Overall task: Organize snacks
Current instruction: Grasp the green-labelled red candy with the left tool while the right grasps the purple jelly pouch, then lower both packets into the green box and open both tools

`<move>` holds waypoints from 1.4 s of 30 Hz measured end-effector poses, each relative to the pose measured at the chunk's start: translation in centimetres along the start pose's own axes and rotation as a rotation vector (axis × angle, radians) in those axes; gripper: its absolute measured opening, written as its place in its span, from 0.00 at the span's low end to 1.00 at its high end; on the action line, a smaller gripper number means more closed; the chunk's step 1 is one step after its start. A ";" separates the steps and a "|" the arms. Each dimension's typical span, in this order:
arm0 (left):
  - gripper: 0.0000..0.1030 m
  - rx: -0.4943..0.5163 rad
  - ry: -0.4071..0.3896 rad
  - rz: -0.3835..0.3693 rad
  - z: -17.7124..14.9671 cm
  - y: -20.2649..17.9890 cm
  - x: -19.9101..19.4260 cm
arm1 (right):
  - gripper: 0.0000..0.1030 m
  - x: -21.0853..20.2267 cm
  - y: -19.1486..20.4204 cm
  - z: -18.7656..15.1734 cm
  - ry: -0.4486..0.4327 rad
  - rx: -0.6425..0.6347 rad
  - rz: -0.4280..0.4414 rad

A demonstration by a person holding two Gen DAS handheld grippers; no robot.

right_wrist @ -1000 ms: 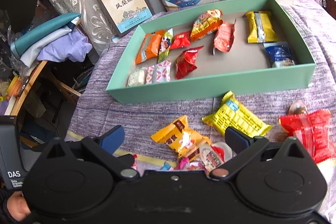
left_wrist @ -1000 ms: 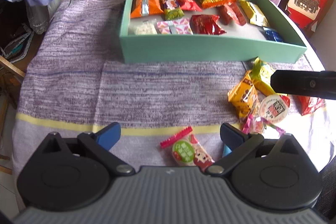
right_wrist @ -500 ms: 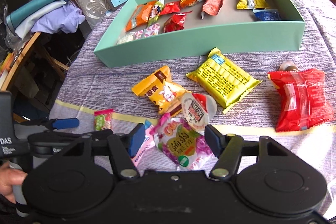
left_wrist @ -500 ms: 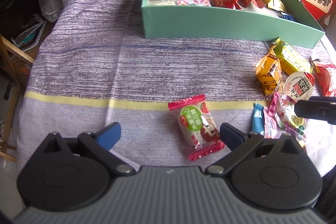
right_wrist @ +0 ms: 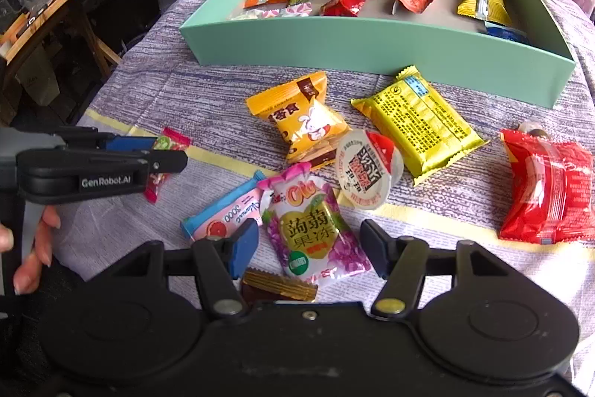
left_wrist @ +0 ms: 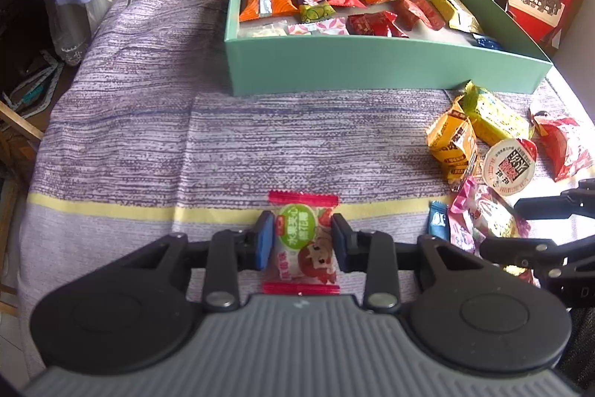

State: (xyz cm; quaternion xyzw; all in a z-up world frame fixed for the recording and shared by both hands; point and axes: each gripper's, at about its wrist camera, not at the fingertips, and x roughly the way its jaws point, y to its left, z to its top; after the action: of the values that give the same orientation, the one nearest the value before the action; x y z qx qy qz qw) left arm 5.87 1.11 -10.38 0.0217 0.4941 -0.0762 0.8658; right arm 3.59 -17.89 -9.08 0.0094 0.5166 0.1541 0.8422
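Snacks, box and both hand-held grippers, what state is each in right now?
Left hand-held gripper: shut on the marshmallow candy.
Marshmallow candy: flat on the cloth, clamped.
Right hand-held gripper: open around the jelly pouch.
Jelly pouch: lying flat, not gripped.
Green box: open, partly filled.
Jelly cup: sealed, tipped over.

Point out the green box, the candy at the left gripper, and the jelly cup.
green box (left_wrist: pixel 372 66), left wrist view, front wall.
candy (left_wrist: pixel 303 240), left wrist view, wrapper middle.
jelly cup (right_wrist: pixel 366 170), right wrist view, lid.
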 end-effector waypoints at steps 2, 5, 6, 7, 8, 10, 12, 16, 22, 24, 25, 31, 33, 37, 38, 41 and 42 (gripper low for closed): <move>0.33 -0.009 0.003 -0.005 0.1 0.3 0.1 | 0.49 0.2 0.6 0.1 -0.007 -0.034 -0.024; 0.33 -0.019 0.009 -0.008 0.1 0.5 0.1 | 0.35 0.6 1.4 0.2 -0.012 -0.100 -0.058; 0.34 -0.020 0.011 -0.009 0.1 0.6 0.0 | 0.33 0.7 1.6 0.3 -0.011 -0.117 -0.066; 0.36 -0.022 0.013 -0.011 0.0 0.7 -0.1 | 0.32 0.9 1.7 0.4 -0.011 -0.123 -0.069; 0.36 -0.022 0.015 -0.012 -0.1 0.8 -0.1 | 0.30 0.9 1.6 0.6 -0.014 -0.117 -0.067; 0.37 -0.014 0.016 -0.008 -0.3 0.7 -0.2 | 0.28 0.9 1.0 0.9 -0.019 -0.068 -0.046; 0.34 -0.002 0.015 0.002 -0.3 0.5 -0.1 | 0.27 0.9 0.4 1.3 -0.018 -0.019 -0.016; 0.27 0.008 0.009 0.004 -0.1 0.1 -0.2 | 0.27 0.2 -0.1 1.4 -0.014 0.025 0.041; 0.27 -0.003 -0.039 -0.017 1.6 0.2 -2.1 | 0.27 -1.9 -0.8 2.4 -0.055 0.076 0.112; 0.27 -0.006 -0.068 -0.030 2.4 0.1 -3.1 | 0.27 -2.7 -1.0 2.9 -0.076 0.084 0.132; 0.27 -0.009 -0.080 -0.036 2.9 0.1 -3.5 | 0.27 -3.2 -1.1 3.2 -0.089 0.083 0.131; 0.27 0.013 -0.132 -0.073 6.5 -1.1 -4.1 | 0.27 -4.6 -2.9 6.2 -0.173 0.141 0.108; 0.27 0.025 -0.150 -0.076 8.1 -1.7 -3.9 | 0.27 -4.8 -3.6 7.5 -0.196 0.164 0.097; 0.27 0.010 -0.163 -0.098 11.9 -2.5 -2.6 | 0.27 -5.1 -5.1 10.0 -0.243 0.208 0.079; 0.27 0.003 -0.162 -0.102 12.9 -2.7 -2.1 | 0.27 -5.0 -5.5 10.7 -0.251 0.217 0.073; 0.27 -0.009 -0.156 -0.128 15.0 -3.4 -0.4 | 0.27 -4.3 -7.1 12.7 -0.266 0.245 0.052; 0.27 -0.007 -0.152 -0.134 15.5 -3.8 0.0 | 0.27 -3.9 -7.7 13.4 -0.266 0.258 0.048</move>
State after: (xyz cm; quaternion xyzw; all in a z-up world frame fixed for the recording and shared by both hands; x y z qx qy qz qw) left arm 18.50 -4.38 -2.31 -0.0201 0.4275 -0.1336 0.8939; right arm 15.59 -24.34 -0.80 0.1499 0.4158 0.1041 0.8910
